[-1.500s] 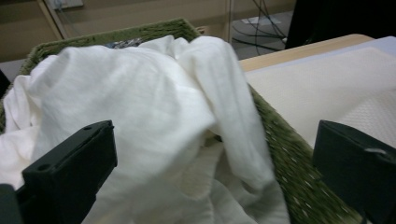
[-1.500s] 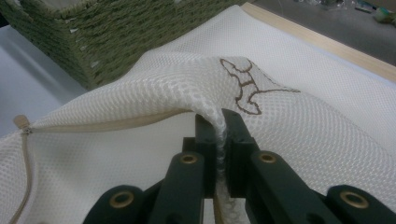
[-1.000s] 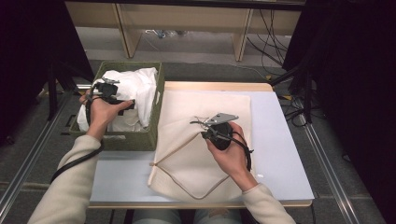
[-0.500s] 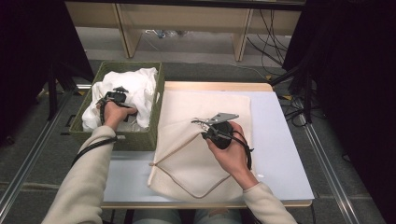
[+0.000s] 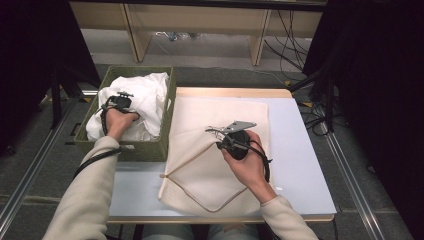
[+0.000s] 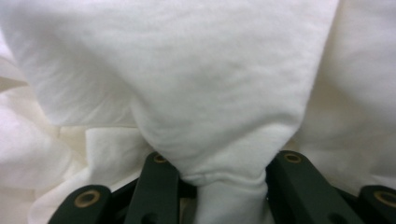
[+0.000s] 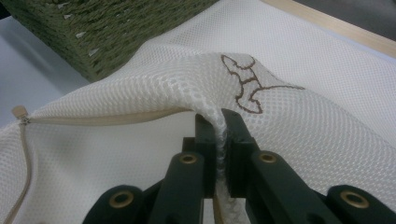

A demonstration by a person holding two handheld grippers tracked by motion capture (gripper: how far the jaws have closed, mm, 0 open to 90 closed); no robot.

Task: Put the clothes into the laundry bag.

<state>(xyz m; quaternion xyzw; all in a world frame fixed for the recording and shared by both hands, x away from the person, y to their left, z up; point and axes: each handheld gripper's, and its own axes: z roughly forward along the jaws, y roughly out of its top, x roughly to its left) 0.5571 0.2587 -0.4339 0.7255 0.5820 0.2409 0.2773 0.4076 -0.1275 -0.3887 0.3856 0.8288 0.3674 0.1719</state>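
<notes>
A green woven basket [image 5: 145, 150] at the table's left holds a heap of white cloth [image 5: 150, 95]. My left gripper [image 5: 121, 100] is down in that heap, and in the left gripper view its jaws squeeze a bunched neck of the white cloth [image 6: 187, 70] at my left gripper [image 6: 224, 179]. A cream mesh laundry bag [image 5: 220, 175] lies flat on the table. My right gripper [image 5: 215, 131] is shut on a raised fold of the mesh bag [image 7: 303, 121], pinched at my right gripper [image 7: 219, 123] just above the bag's zipper [image 7: 102, 119].
The white table [image 5: 300, 165] has bare surface to the right of the bag. The basket's wall [image 7: 107, 32] stands close beside the lifted fold. Dark curtains and cables flank the table, with wooden legs behind.
My left hand has moved from the basket's left edge toward its middle and sunk into the white cloth. The right gripper holds the bag's fold in the same place.
</notes>
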